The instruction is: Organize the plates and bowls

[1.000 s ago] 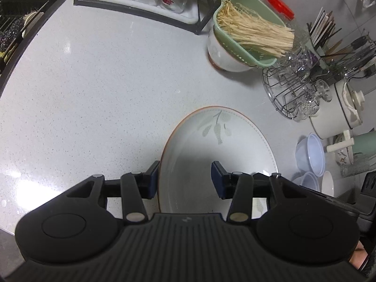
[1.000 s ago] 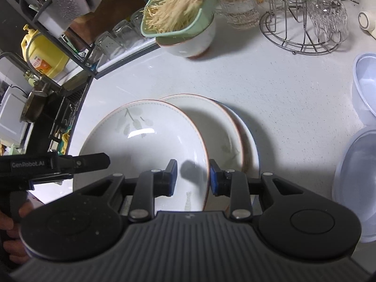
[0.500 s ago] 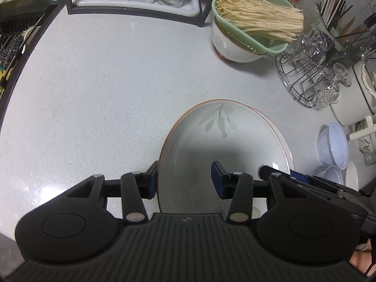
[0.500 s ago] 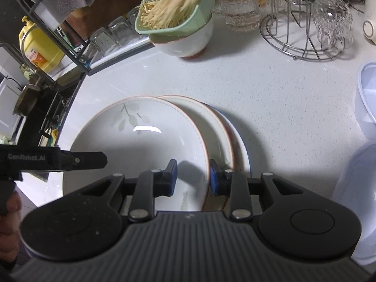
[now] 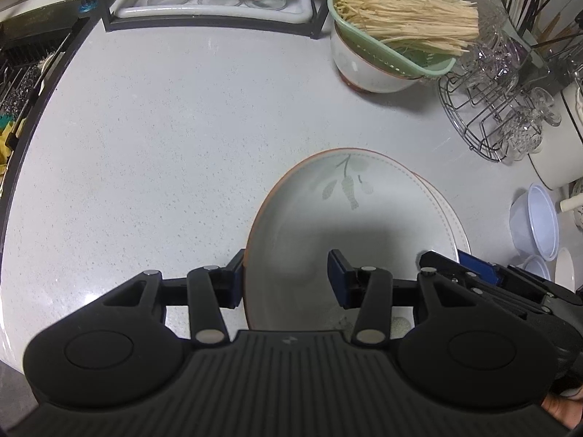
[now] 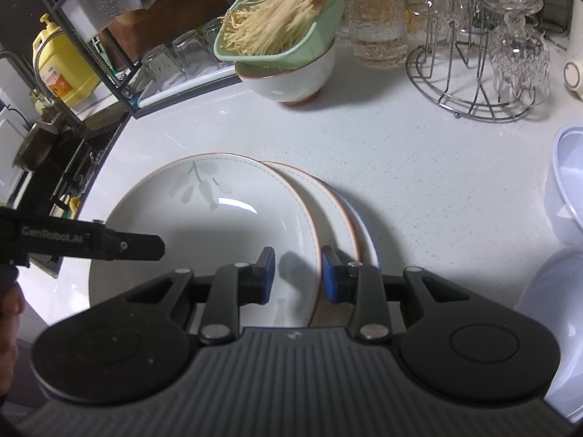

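A white deep plate with an orange rim and leaf print (image 5: 346,218) lies on top of a stack of plates (image 6: 335,211) on the white counter. My left gripper (image 5: 284,278) straddles its left rim, jaws open, one finger outside and one over the inside. My right gripper (image 6: 297,273) straddles its right rim (image 6: 317,255) with a narrow gap; I cannot tell whether the pads touch it. A lower plate (image 6: 364,240) with a blue edge peeks out at the right.
A white bowl with a green colander of enoki mushrooms (image 5: 393,29) stands at the back. A wire glass rack (image 5: 499,109) and pale plastic bowls (image 5: 535,218) are to the right. A glass drying tray (image 5: 215,3) and the sink edge (image 5: 32,91) are left.
The top plate has shifted right over the stack, now nearly covering the lower plates. Both grippers stayed at its rims and moved with it.
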The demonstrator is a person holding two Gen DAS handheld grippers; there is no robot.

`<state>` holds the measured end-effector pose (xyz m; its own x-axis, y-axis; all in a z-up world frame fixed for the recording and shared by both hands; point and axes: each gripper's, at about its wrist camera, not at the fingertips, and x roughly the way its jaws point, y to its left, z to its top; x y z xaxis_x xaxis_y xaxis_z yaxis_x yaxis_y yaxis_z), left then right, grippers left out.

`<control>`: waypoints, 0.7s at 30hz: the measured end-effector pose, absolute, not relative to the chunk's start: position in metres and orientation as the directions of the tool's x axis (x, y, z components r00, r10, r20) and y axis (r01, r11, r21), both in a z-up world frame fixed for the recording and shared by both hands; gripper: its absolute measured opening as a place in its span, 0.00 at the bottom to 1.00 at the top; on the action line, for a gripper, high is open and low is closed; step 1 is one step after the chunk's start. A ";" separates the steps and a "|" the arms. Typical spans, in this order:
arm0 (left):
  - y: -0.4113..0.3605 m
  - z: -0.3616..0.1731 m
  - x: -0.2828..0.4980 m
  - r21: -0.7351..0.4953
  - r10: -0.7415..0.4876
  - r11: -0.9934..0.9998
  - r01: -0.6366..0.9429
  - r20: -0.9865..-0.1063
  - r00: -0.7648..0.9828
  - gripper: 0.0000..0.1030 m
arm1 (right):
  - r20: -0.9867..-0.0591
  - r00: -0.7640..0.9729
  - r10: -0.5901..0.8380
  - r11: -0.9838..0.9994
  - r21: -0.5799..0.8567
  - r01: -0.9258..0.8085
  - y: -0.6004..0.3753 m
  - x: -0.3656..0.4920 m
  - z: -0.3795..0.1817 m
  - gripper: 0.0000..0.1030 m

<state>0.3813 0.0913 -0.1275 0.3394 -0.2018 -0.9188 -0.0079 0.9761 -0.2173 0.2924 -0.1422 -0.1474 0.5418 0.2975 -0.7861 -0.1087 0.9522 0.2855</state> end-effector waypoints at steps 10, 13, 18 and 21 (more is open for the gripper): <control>0.088 -0.122 0.375 -0.208 -0.191 0.978 -0.010 -0.913 0.361 0.50 | -0.758 0.587 0.284 0.954 0.284 -0.096 -0.153 0.284 -0.138 0.30; 0.091 -0.120 0.373 -0.221 -0.196 0.975 -0.023 -0.904 0.380 0.50 | -0.746 0.600 0.290 0.950 0.301 -0.084 -0.158 0.280 -0.136 0.30; 0.093 -0.118 0.368 -0.243 -0.208 0.969 -0.043 -0.896 0.391 0.50 | -0.732 0.620 0.283 0.952 0.291 -0.091 -0.160 0.273 -0.133 0.30; 0.089 -0.117 0.366 -0.254 -0.219 0.966 -0.040 -0.893 0.394 0.50 | -0.728 0.633 0.264 0.957 0.278 -0.079 -0.164 0.270 -0.131 0.30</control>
